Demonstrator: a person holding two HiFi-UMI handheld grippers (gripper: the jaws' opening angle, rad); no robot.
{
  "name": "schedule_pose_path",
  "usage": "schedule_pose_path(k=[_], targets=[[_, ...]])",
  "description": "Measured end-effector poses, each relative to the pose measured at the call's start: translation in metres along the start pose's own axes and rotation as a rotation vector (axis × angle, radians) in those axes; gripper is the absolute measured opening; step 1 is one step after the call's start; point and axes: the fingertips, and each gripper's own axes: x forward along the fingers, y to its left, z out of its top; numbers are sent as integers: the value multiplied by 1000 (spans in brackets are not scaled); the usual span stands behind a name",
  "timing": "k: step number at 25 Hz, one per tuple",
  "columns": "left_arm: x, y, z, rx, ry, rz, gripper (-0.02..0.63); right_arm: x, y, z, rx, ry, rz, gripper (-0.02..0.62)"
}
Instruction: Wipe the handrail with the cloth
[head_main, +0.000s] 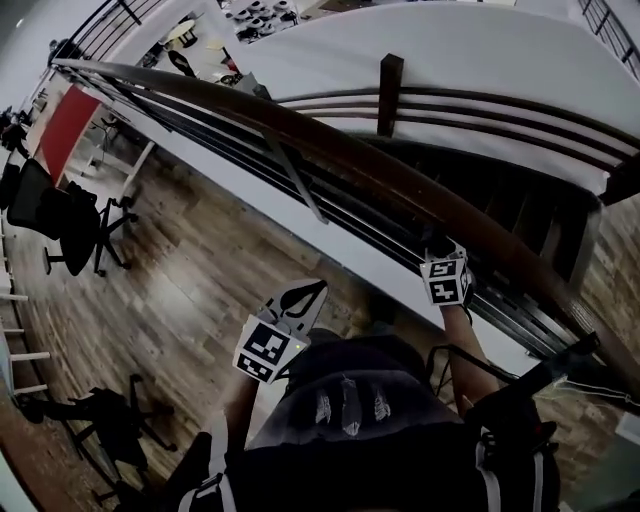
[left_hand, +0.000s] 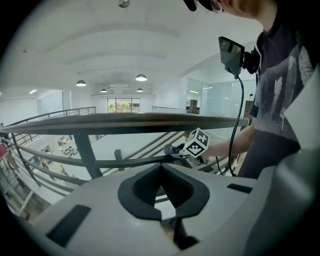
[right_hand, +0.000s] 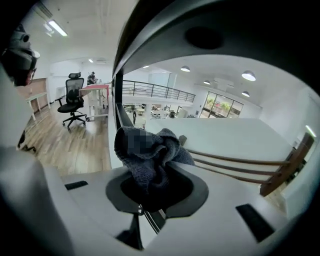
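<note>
Jaws of the right gripper (right_hand: 155, 182) are clamped on a bunched, dark grey-blue cloth (right_hand: 147, 150), which bulges up and out past their tips. From the head view that gripper sits hard up against the near side of the brown handrail (head_main: 330, 150), its marker cube facing up. Whether the cloth is actually touching the wood, I can't make out from here. The left gripper (left_hand: 161, 172) has its jaws together at the tips with nothing between them. It hangs lower and well back from the rail, in front of the person's body. Looking along it, you see the handrail crossing level overhead, thinner metal bars beneath it, and the person's forearm (left_hand: 235, 142) reaching out to the railing. Behind the person lies a wooden floor (head_main: 200, 290) with a black office chair (head_main: 60, 215) off to the left. Beyond the railing the floor drops away to a lower level.
</note>
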Motion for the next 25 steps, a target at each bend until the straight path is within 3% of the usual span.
schedule_pose_path(k=[6, 9, 14, 18, 22, 25], targets=[[-25, 142, -43, -46, -10, 34, 8, 82, 69, 80, -2, 29, 24, 57], [-43, 218, -61, -51, -34, -12, 8, 113, 101, 120, 7, 85, -16, 57], [-79, 327, -60, -40, -41, -94, 8, 153, 141, 164, 136, 153, -90, 57], [-87, 370, -68, -60, -39, -116, 8, 188, 183, 213, 155, 135, -81, 57], [-87, 380, -65, -49, -41, -154, 8, 221, 221, 265, 101, 77, -37, 57], [-90, 387, -67, -53, -35, -174, 8, 235, 235, 280, 137, 97, -34, 57]])
